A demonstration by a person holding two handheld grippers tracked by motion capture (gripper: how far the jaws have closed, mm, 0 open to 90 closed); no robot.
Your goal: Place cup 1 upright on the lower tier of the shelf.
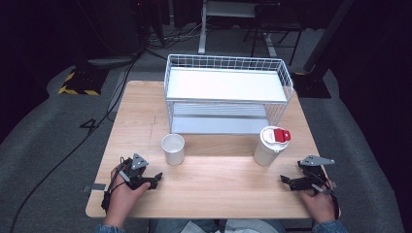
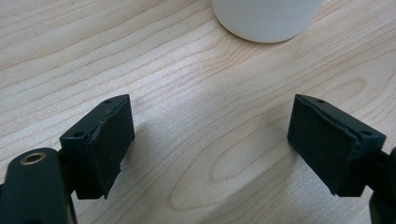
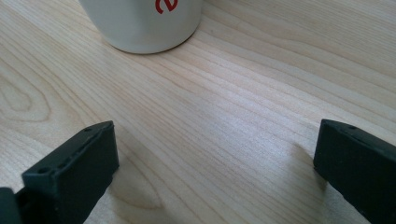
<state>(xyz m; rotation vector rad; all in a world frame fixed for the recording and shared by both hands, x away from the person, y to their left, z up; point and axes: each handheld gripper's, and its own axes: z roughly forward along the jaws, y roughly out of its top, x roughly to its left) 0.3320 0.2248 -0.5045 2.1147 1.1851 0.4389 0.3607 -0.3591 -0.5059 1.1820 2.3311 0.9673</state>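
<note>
- Open white cup (image 1: pixel 173 148) stands upright on the table (image 1: pixel 214 189), left of centre, before the wire rack (image 1: pixel 226 92).
- Lidded cup (image 1: pixel 269 144) with red tab stands right of centre.
- Left gripper (image 1: pixel 154 180): jaws apart, nothing held, near the open cup.
- Right gripper (image 1: pixel 285 181): jaws spread, nothing held, near the lidded cup.

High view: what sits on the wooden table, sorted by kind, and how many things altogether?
Open white cup: 1
White cup with a red-and-white lid: 1
White wire rack with two shelves: 1
Hand-held grippers, left gripper and right gripper: 2
Total: 5
</note>
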